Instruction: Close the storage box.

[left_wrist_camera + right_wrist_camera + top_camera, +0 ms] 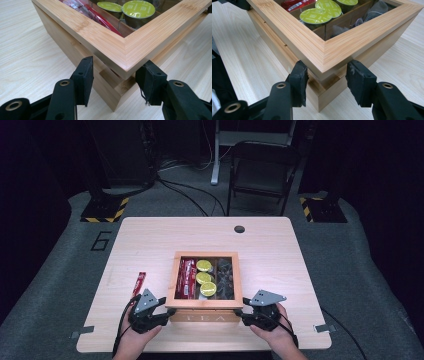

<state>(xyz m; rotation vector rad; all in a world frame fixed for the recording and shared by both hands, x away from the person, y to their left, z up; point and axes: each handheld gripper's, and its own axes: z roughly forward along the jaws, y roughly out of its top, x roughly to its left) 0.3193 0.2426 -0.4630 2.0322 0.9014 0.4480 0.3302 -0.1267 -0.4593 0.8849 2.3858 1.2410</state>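
A wooden tea box (pixel 205 316) with a glass-paned lid frame (pixel 205 254) stands near the table's front edge. Inside are red packets (pixel 186 278), green-topped capsules (pixel 204 277) and dark tea bags (pixel 225 277). My left gripper (pixel 167 312) is at the box's near left corner. In the left gripper view, the left gripper (pixel 115 67) straddles the lid corner (pixel 122 60), its pads apart from the wood. My right gripper (pixel 240 314) is at the near right corner. In the right gripper view, the right gripper (pixel 327 67) straddles that lid corner (pixel 324 55) the same way. The lid sits slightly off the base.
A single red packet (pixel 139 283) lies on the table (pixel 270 250) left of the box. A round cable hole (pixel 239 229) is at the table's far edge. A folding chair (pixel 262 170) stands on the floor beyond the table.
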